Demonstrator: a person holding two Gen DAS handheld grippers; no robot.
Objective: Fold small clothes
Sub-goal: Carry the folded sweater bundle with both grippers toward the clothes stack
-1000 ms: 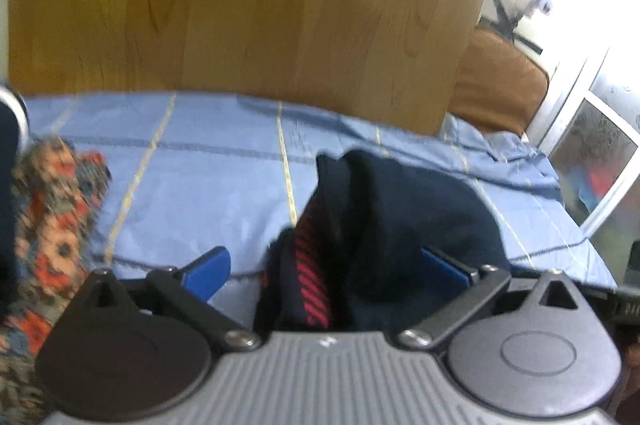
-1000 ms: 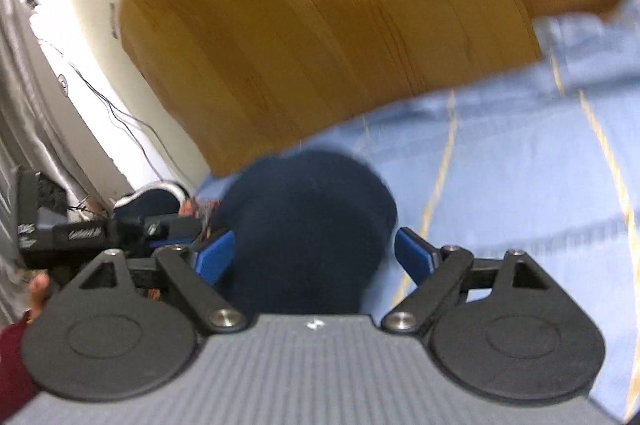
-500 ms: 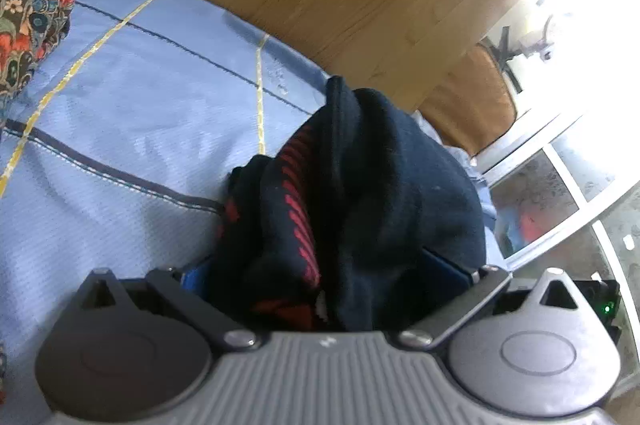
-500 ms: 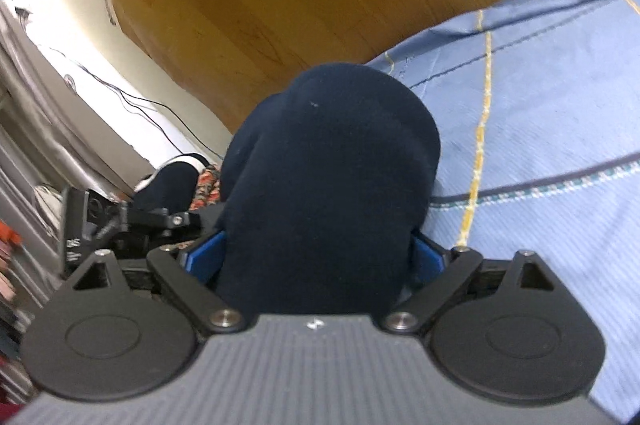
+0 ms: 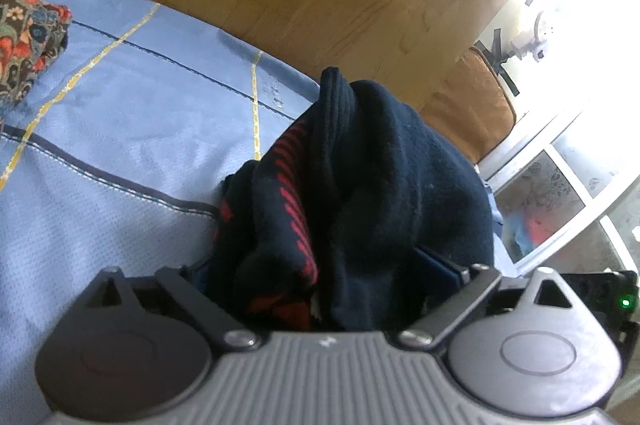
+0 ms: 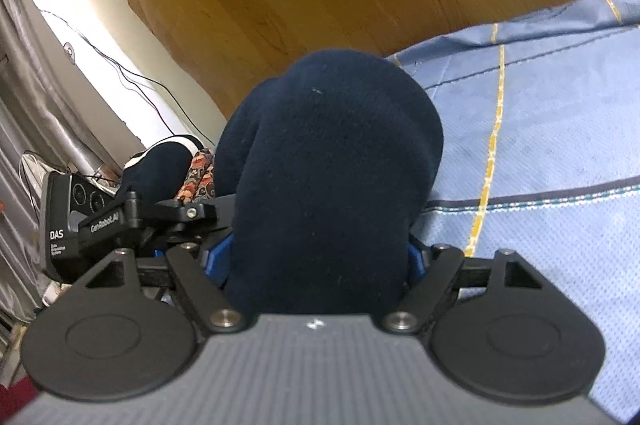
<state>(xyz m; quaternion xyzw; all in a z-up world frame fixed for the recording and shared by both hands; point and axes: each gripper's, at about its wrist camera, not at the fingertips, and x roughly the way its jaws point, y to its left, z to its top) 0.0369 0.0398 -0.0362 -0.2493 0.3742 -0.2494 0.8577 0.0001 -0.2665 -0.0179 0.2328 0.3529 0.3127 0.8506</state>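
Both claws have closed since 1 s ago; views now tilt down toward bed & garment fills each frame. Left claw pinches dark navy garment w/ red stripes, bunched up between its blue pads. Right claw pinches same navy cloth, rounded lump. Garment is lifted just above the blue bed sheet, near headboard edge. Floral fabric lies at far left edge. Judgement: early stage, no flat fold visible; spreading & folding left.
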